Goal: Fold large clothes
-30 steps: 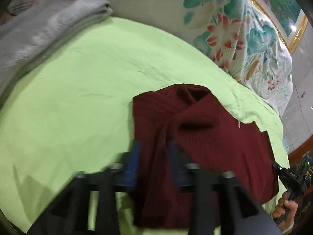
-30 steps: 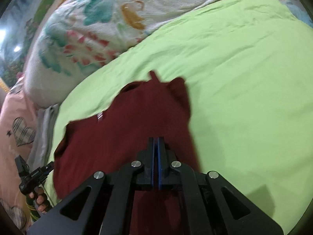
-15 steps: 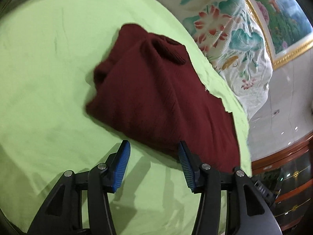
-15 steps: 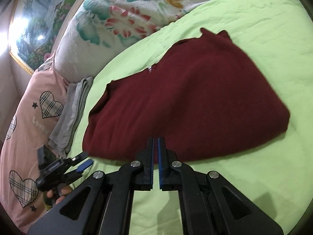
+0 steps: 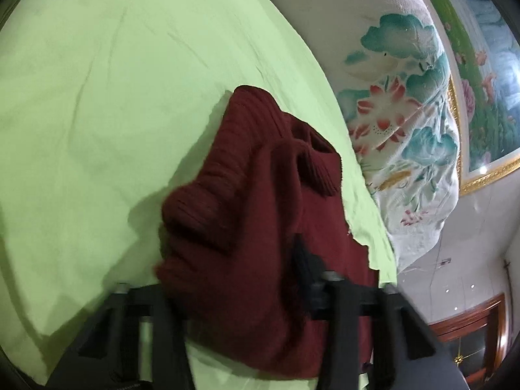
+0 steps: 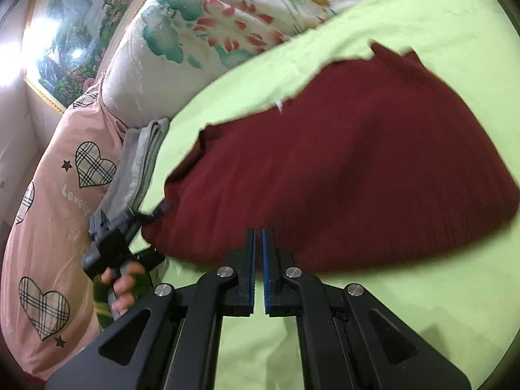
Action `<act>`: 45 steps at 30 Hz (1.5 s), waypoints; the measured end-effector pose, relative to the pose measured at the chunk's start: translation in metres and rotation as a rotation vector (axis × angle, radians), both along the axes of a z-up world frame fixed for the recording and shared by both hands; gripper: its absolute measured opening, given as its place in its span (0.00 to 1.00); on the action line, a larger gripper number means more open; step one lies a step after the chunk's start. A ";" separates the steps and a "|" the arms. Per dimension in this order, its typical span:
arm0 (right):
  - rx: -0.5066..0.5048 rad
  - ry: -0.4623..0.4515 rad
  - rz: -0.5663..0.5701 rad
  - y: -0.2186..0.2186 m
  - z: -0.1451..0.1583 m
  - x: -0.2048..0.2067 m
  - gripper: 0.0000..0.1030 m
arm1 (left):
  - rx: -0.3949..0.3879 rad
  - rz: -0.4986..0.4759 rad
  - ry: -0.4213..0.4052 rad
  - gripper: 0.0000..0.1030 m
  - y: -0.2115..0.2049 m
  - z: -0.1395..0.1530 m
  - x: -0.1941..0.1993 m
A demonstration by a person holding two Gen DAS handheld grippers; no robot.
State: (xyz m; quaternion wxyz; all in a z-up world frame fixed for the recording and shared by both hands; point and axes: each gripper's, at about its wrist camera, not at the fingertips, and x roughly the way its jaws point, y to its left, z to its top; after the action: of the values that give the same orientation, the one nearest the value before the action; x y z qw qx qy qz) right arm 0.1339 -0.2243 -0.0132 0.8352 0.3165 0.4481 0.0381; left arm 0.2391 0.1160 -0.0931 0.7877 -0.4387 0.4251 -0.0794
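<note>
A maroon knit sweater (image 6: 357, 169) lies folded on the light green bed sheet (image 6: 422, 292). In the left wrist view a thick bunch of the sweater (image 5: 253, 201) fills the gap of my left gripper (image 5: 227, 253). Its jaws are closing on that bunch, and the fabric hides the left finger. In the right wrist view the left gripper (image 6: 156, 211) bites the sweater's left corner, with a hand (image 6: 122, 284) on its handle. My right gripper (image 6: 258, 237) is shut and empty, its tips at the sweater's near edge.
A floral quilt (image 6: 211, 26) is piled along the far side of the bed. A folded grey garment (image 6: 139, 162) and a pink pillow with plaid hearts (image 6: 48, 211) lie at the left. A framed painting (image 5: 481, 65) hangs behind. A wooden cabinet (image 5: 471, 325) stands past the bed edge.
The left gripper stood open just short of the sweater's edge; it has dropped onto that edge and closed around a bunch of it. The right gripper slid sideways along the near edge, still shut.
</note>
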 end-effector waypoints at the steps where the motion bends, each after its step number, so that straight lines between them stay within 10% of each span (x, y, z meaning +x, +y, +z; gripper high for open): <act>1: -0.007 -0.011 0.001 0.000 0.001 0.010 0.03 | -0.007 -0.004 -0.003 0.28 0.000 -0.002 0.002; 10: 0.051 0.143 0.044 0.014 -0.063 0.108 0.03 | 0.069 -0.078 -0.125 0.20 -0.012 0.034 -0.002; 22: 0.144 0.141 0.053 0.009 -0.081 0.107 0.00 | 0.094 -0.449 -0.418 0.16 -0.147 0.123 0.000; 28: 0.310 -0.020 -0.160 -0.079 -0.049 0.055 0.03 | 0.105 -0.613 -0.387 0.16 -0.218 0.105 0.003; 35: 0.419 0.010 -0.245 -0.127 -0.057 0.029 0.07 | 0.117 -0.705 -0.276 0.14 -0.272 0.041 0.008; 41: 0.497 -0.041 -0.171 -0.112 -0.043 0.028 0.72 | 0.008 -0.659 -0.267 0.15 -0.247 0.053 0.014; 45: 0.399 0.015 -0.107 -0.093 -0.033 0.049 0.78 | 0.005 -0.676 -0.256 0.15 -0.246 0.054 0.010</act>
State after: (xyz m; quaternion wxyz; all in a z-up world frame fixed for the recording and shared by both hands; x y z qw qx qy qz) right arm 0.1826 -0.3174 -0.0463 0.7534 0.4995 0.4203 0.0793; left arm 0.2495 -0.1298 -0.0393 0.7648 -0.2580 0.4441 -0.3889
